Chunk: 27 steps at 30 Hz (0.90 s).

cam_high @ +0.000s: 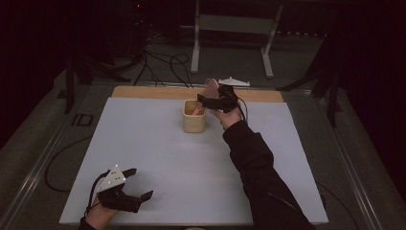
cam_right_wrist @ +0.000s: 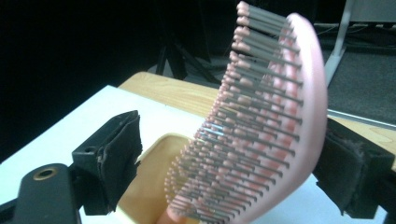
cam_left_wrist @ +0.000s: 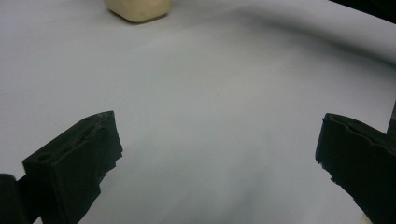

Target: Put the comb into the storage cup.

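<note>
Left gripper (cam_high: pixel 136 184) sits low at the near left corner of the table (cam_high: pixel 143 143), jaws spread wide, nothing between them; in the left gripper view just bare white surface ahead and the cup's (cam_left_wrist: pixel 137 9) base far off. Moving across: mid-table, toward the far edge, stands the cream cup (cam_high: pixel 194 122), and the pink brush (cam_high: pixel 210 88) stands in it, handle down inside, bristle head sticking up and leaning. Now the right gripper (cam_high: pixel 210 101), up at the cup's right side: its jaws are apart around the brush head (cam_right_wrist: pixel 261 121), the left pad clear of the bristles, the right pad close behind the pink back, whether it touches I can't tell. By my read, this is the release: brush dropped into the cup, grip let go. Next move calls for backing the right gripper straight away from the head without snagging bristles or tipping the cup, since the brush leans and looks top-heavy
</note>
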Tool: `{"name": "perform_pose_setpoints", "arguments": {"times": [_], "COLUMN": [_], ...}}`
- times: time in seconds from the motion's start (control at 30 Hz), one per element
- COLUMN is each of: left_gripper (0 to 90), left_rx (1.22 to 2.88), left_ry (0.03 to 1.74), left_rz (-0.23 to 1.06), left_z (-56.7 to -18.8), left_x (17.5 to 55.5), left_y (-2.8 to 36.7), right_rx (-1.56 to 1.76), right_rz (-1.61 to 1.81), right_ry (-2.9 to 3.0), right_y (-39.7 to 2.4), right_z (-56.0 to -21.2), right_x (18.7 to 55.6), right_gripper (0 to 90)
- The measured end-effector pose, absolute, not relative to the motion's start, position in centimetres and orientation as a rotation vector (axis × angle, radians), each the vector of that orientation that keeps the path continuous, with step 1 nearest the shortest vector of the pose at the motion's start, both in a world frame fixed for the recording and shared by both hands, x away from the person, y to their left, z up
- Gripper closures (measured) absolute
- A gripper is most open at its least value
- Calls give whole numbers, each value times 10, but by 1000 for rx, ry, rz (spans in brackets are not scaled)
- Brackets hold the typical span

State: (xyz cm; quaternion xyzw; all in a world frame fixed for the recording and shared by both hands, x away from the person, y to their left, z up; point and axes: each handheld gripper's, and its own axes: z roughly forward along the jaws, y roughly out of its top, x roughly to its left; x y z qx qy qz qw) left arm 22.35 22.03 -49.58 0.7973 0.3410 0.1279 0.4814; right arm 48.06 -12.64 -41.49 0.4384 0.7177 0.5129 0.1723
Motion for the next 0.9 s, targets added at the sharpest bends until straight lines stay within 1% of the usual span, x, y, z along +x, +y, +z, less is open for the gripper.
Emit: {"name": "perform_pose_setpoints", "arguments": {"times": [0.1,0.2,0.9], "left_gripper": [4,4,4], "left_rx": [1948,1950,1952], "left_ry": [827,826,827], "left_rz": [315,317,318], "left_z": [-495,-495,-495], "left_x": [223,223,222], "left_y": [220,220,219], "right_rx": [1231,1194,1114], "right_rz": [1458,1474,1451], "right_ry": [2046,2080,2097], "right_y": [-128,-132,-149], "right_z": [-415,-414,-405], "right_x": [479,477,466], "right_gripper": [130,92,93]}}
